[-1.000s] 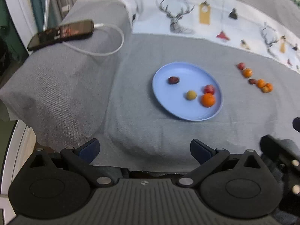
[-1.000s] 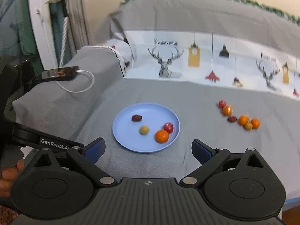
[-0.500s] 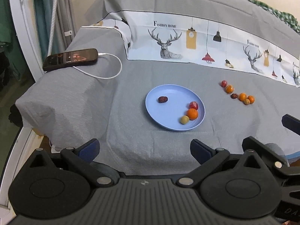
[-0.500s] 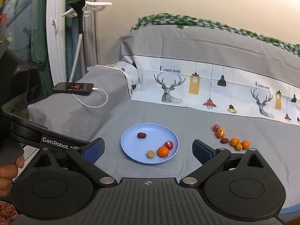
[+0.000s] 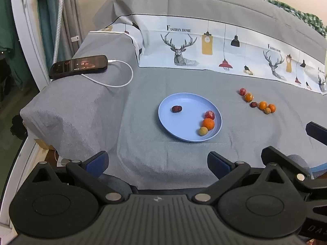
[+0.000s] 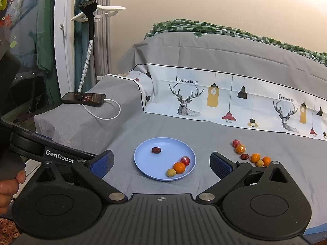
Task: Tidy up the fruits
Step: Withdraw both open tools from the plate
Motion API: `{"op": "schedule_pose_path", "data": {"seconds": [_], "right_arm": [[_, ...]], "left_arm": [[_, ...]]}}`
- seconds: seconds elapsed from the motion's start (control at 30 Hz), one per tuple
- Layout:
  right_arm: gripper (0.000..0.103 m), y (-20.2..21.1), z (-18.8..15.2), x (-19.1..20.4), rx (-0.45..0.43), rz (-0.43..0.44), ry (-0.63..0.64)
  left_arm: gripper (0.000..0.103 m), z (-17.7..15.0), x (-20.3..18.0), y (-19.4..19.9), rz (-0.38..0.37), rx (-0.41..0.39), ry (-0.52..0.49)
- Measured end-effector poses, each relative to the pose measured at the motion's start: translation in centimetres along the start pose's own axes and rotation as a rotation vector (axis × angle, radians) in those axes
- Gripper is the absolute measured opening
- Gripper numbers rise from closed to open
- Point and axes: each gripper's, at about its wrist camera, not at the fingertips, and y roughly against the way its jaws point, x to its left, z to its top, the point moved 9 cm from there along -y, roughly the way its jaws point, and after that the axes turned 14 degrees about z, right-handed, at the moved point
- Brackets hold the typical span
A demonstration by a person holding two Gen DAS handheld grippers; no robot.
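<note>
A light blue plate (image 5: 184, 100) (image 6: 147, 155) lies on the grey bedsheet. On it are a dark red date (image 5: 176, 108) (image 6: 156, 150), a red fruit (image 5: 209, 115) (image 6: 185, 160), an orange (image 5: 208, 124) (image 6: 179, 167) and a small yellow-brown fruit (image 5: 203, 131) (image 6: 171, 172). A row of several small fruits (image 5: 257, 103) (image 6: 251, 155) lies on the sheet to the plate's right. My left gripper (image 5: 157, 161) is open and empty, well short of the plate. My right gripper (image 6: 161, 162) is open and empty, also near the bed's front edge.
A black phone (image 5: 78, 66) (image 6: 83, 98) with a white cable (image 5: 122, 81) lies on a raised grey cushion at the left. A printed deer cloth (image 5: 204, 49) and piled bedding stand behind. A garment steamer pole (image 6: 87, 47) stands at the left.
Both grippers have pulled back and tilted up, so the plate and fruits look farther away. The yellow-brown fruit has rolled to the plate's near right rim beside the orange. Both jaws stayed open.
</note>
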Motion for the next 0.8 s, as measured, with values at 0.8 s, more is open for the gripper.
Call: {"op": "schedule_pose_path", "data": {"seconds": [0.8], "right_arm": [[0.1, -3.0, -2.0, -4.9, 0.063, -0.025, -0.18]], "left_arm": [[0.103, -0.1, -3.6, -4.0, 0.039, 0.086, -0.142]]}}
